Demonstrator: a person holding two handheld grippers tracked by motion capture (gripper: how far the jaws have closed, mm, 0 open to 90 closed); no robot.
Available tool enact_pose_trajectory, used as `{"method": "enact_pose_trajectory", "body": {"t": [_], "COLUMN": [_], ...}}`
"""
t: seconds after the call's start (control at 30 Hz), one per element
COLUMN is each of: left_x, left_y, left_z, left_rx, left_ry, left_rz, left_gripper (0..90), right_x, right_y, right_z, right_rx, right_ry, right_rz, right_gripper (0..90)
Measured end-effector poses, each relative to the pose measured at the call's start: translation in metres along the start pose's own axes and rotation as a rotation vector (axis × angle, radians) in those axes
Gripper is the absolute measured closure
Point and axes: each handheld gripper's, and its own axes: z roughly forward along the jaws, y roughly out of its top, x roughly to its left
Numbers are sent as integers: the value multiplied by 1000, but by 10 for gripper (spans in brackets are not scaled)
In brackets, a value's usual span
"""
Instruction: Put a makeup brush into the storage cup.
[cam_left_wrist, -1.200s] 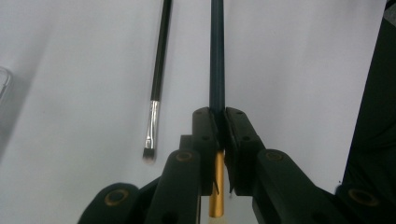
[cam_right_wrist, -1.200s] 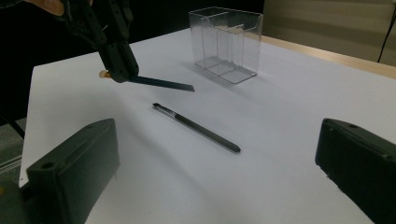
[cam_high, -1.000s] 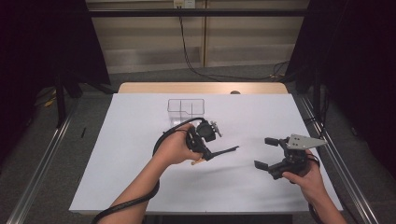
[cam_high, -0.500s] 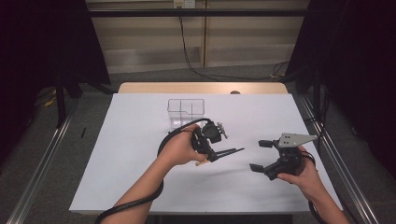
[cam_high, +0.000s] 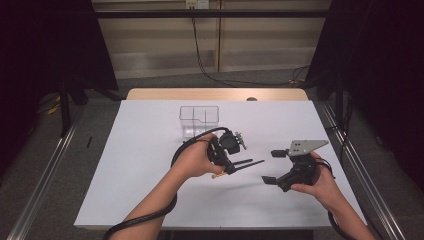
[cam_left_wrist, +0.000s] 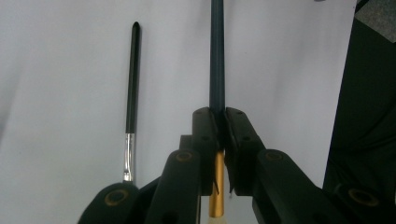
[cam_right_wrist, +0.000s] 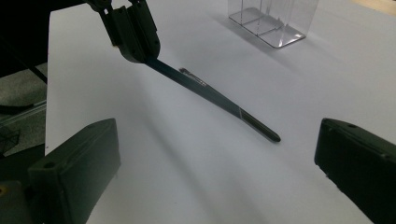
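Observation:
My left gripper (cam_high: 231, 161) (cam_left_wrist: 221, 116) is shut on a dark teal brush (cam_high: 250, 165) (cam_left_wrist: 217, 56) just past its gold ferrule (cam_left_wrist: 216, 191). The long handle sticks out to the right, slightly above the white table (cam_high: 150, 165). A second brush (cam_high: 242, 160) (cam_left_wrist: 133, 79), black with a silver ferrule, lies flat on the table beside it. My right gripper (cam_high: 273, 166) (cam_right_wrist: 217, 140) stands open to the right of the handle's tip, jaws wide apart with nothing between them. From the right gripper view, the teal brush (cam_right_wrist: 210, 95) slants out of the left gripper (cam_right_wrist: 133, 35).
A clear plastic organiser (cam_high: 199, 120) (cam_right_wrist: 273, 18) with several compartments stands behind the left hand, toward the far middle of the table. Metal rails (cam_high: 45, 170) run along both sides of the table. A cable (cam_high: 150, 215) trails from the left gripper along the forearm.
The right gripper has drifted left, closer to the brush handle's tip. The left gripper and its brush shifted slightly right early on, then held still.

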Motion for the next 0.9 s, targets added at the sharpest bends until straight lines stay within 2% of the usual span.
{"method": "enact_pose_trajectory", "body": {"t": [0.17, 0.27, 0.5, 0.53, 0.6, 0.63, 0.77, 0.9], "left_x": [-1, -2, -3, -3, -3, -3, -3, -6], "left_y": [1, 1, 3, 3, 3, 3, 3, 4], "left_z": [2, 4, 7, 8, 9, 9, 10, 11], "left_rx": [-1, 6, 8, 12, 10, 8, 10, 9], "left_ry": [-3, -9, -12, -16, -15, -22, -34, -45], "left_rz": [1, 3, 10, 11, 13, 13, 17, 45], "left_gripper": [836, 835, 836, 836, 835, 835, 836, 836], "right_x": [2, 2, 1, 1, 2, 3, 5, 9], "right_y": [6, 10, 15, 17, 17, 19, 23, 30], "right_z": [2, 4, 6, 7, 7, 9, 12, 18], "right_rx": [23, 58, 118, 141, 148, 167, 185, 224], "right_ry": [8, 7, 17, 19, 26, 29, 37, 59], "right_rz": [-17, -25, -52, -67, -79, -98, -124, -200], "right_gripper": [7, 17, 87, 115, 141, 185, 241, 330]}}
